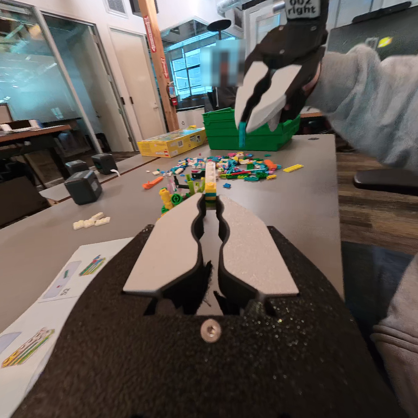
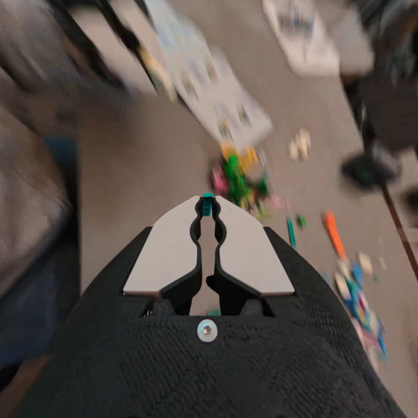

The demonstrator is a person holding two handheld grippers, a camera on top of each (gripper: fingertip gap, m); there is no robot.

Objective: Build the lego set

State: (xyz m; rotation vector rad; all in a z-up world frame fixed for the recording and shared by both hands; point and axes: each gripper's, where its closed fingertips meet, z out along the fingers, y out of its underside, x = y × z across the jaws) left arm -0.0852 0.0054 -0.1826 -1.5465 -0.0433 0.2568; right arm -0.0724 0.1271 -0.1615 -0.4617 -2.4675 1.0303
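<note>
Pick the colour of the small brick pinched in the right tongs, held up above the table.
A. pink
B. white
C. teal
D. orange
C: the right tongs are closed on a small teal brick; the left wrist view shows the same teal brick sticking out below the tips, in front of the green bins.

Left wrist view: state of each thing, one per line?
Left tongs: shut on a stacked brick piece, white strip on top.
Right tongs: raised above the table, shut on a teal brick.
Green bins: stacked.
Yellow box: lying flat.
Loose bricks: scattered.
</note>
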